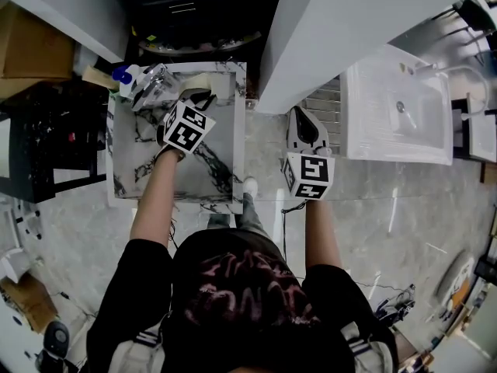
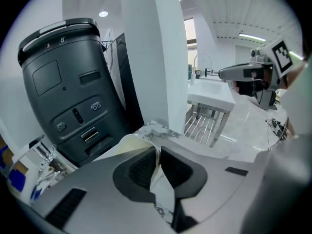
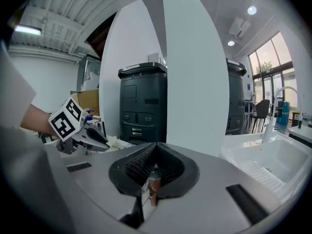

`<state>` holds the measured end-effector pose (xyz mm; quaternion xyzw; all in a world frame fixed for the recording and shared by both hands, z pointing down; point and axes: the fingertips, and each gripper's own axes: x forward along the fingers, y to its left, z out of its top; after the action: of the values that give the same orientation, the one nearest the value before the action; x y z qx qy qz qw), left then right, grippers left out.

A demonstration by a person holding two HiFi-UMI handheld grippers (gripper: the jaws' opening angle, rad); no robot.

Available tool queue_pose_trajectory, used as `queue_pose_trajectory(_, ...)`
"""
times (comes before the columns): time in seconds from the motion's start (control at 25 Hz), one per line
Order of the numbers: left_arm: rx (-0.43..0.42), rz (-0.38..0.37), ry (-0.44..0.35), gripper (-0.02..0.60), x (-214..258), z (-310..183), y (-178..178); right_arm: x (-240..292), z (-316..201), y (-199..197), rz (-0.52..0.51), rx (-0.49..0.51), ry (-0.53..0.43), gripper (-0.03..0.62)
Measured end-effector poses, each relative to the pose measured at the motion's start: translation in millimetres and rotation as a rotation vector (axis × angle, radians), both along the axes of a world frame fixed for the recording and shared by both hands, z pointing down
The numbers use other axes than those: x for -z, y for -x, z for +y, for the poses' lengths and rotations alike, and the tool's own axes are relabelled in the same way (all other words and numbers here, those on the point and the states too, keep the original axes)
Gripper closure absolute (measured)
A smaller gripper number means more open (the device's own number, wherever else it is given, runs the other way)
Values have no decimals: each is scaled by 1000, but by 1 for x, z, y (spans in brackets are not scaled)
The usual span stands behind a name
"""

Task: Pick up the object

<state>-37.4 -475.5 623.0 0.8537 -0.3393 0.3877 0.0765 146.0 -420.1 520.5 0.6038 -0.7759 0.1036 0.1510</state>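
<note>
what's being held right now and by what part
The left gripper holds a cream ring, probably a tape roll, pinched by its thin wall. The right gripper is shut on nothing.

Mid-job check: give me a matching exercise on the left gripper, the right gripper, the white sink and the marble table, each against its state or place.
Things:
1. left gripper
2. right gripper
3. white sink
4. marble table

States or places:
A. shut with nothing in it, over the floor
B. to the right of the white pillar in the head view
C. shut on the cream tape roll
D. directly below the left gripper

Pairs: 1-C, 2-A, 3-B, 4-D
</note>
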Motion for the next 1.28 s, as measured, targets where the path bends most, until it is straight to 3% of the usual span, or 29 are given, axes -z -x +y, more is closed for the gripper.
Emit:
queue_pose_trajectory(0.64, 170, 222, -213, 537, 126, 53, 28, 59, 24, 40, -27, 41, -104, 580)
queue_pose_trajectory(0.92, 263, 390, -301, 538, 177, 72, 52, 83, 36, 56, -31, 62, -151, 580)
queue_pose_trajectory(1.28, 283, 445, -364, 538, 212, 96, 69, 115, 46, 66, -29, 74, -207, 580)
